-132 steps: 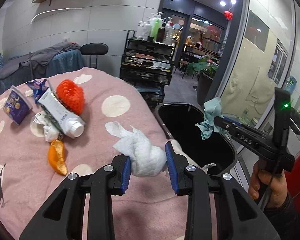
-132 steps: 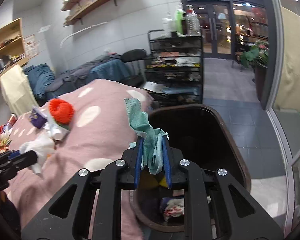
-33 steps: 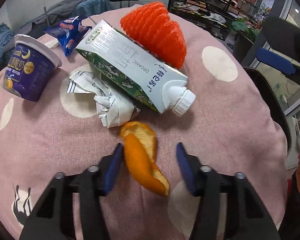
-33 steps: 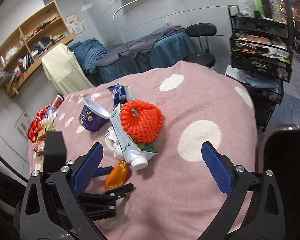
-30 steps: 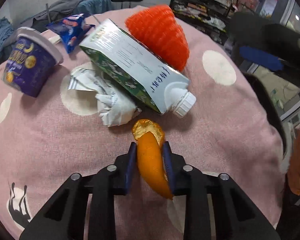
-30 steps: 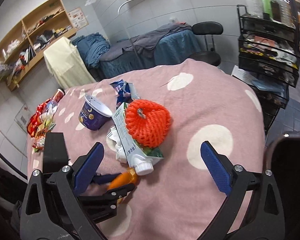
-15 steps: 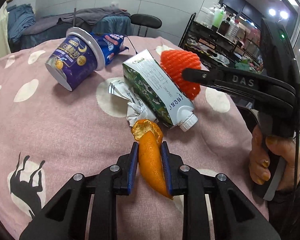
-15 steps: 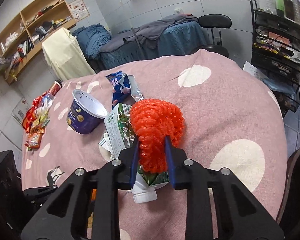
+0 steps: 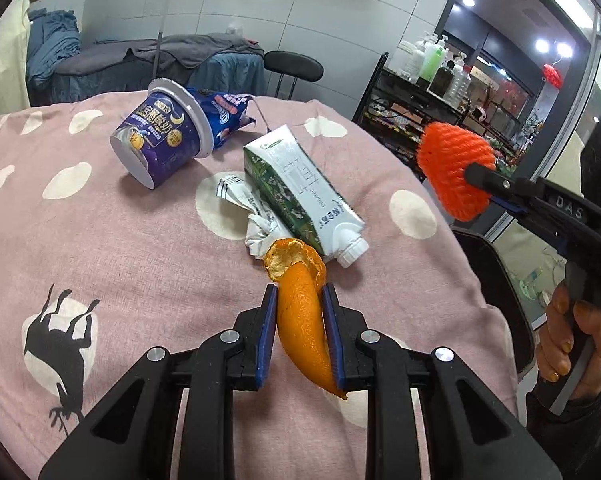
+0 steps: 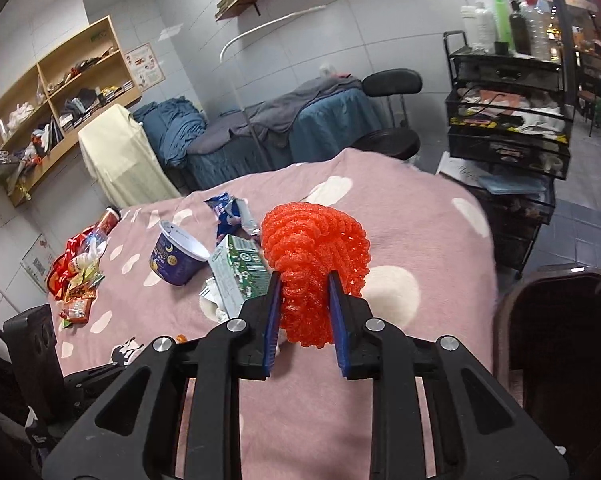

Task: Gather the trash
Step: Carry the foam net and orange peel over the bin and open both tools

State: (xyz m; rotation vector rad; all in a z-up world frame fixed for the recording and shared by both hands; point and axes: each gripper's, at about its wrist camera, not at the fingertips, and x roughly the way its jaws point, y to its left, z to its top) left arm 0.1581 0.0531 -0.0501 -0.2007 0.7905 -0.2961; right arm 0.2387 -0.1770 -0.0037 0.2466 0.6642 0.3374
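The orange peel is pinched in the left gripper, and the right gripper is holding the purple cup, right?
Not quite. The orange peel is pinched in the left gripper, but the right gripper holds the red foam net, as the right wrist view shows. The purple cup lies tipped on the pink cloth.

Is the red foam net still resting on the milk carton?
Apart. The left wrist view shows the red foam net lifted in the right gripper, with open space between it and the milk carton.

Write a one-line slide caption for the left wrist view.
Left gripper clamps orange peel over pink tablecloth.
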